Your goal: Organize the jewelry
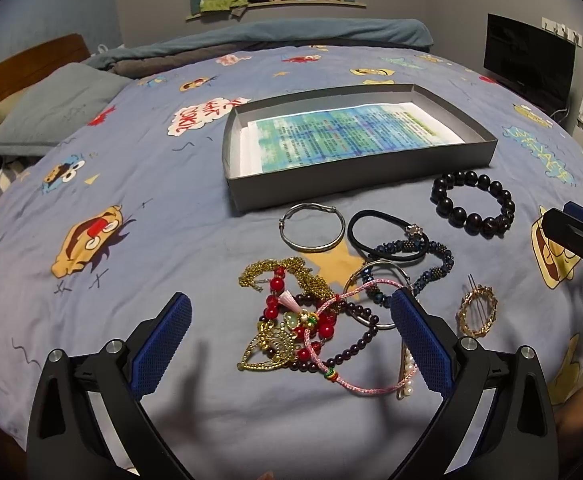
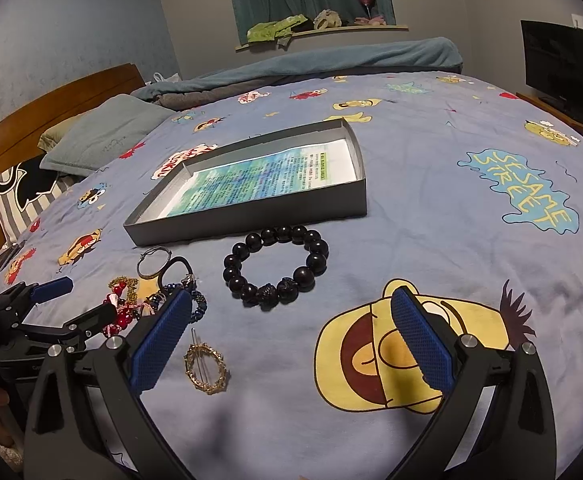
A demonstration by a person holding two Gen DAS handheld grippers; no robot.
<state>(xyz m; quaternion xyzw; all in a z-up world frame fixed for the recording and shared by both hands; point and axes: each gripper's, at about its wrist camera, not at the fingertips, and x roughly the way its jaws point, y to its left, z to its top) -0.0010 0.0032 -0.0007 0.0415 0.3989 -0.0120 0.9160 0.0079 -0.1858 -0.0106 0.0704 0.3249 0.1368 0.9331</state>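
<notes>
You have barely begun, by the look of it: the grey tray (image 1: pixel 355 184) ahead of both grippers holds only its printed paper liner, and every piece still lies on the bedspread (image 1: pixel 131 160).

Your left gripper (image 1: pixel 291 344) is spread wide with nothing in it, hovering over the tangled heap (image 1: pixel 303 328) of gold chain, red beads, pink cord and dark beads, which sits right between its fingers. Just beyond the heap lie the silver bangle (image 1: pixel 312 227) and the black hair tie (image 1: pixel 387 240).

Your right gripper (image 2: pixel 291 336) is equally wide and empty. The gold ring brooch (image 2: pixel 206 368) lies just inside its left finger, and the black bead bracelet (image 2: pixel 275 266) rests ahead, close to the tray's near wall. All pieces remain to be moved, and the heap will likely need untangling first.
</notes>
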